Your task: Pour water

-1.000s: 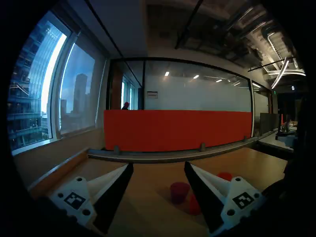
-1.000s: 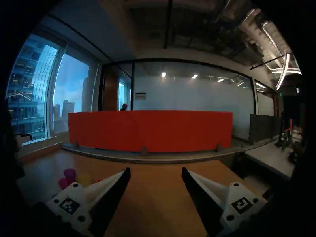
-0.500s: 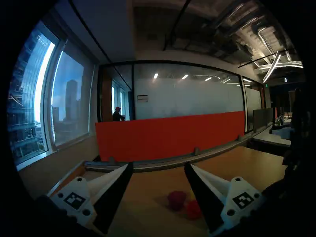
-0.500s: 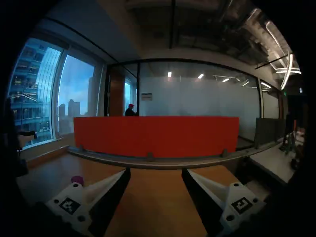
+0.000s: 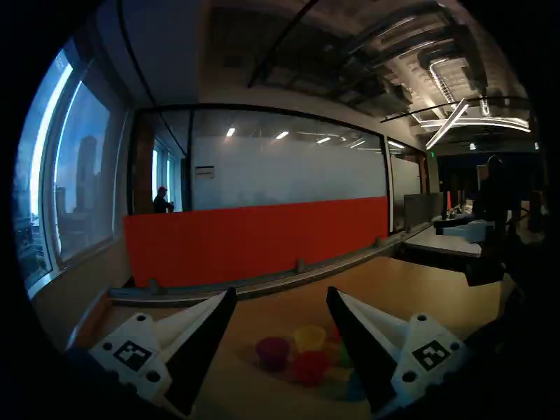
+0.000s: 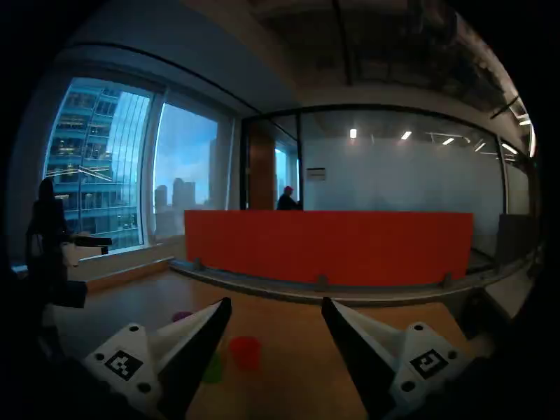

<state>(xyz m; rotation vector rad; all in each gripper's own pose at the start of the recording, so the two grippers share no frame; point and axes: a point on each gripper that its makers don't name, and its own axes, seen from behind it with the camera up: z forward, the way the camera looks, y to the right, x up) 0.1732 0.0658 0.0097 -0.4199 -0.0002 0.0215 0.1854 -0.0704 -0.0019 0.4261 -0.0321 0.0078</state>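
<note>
With the left gripper (image 5: 280,290) and right gripper (image 6: 275,301) both spread apart and empty, centre one squarely on the red cup (image 5: 310,364) before closing.

An office: wooden desks (image 5: 420,280) with red divider panels (image 6: 329,245), glass-walled meeting room (image 5: 287,164), high-rise windows (image 6: 105,175).

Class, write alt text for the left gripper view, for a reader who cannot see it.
The left gripper, open and empty, hovers over a wooden table holding a purple cup, a yellow cup and a red cup. An orange partition stands behind.
</note>
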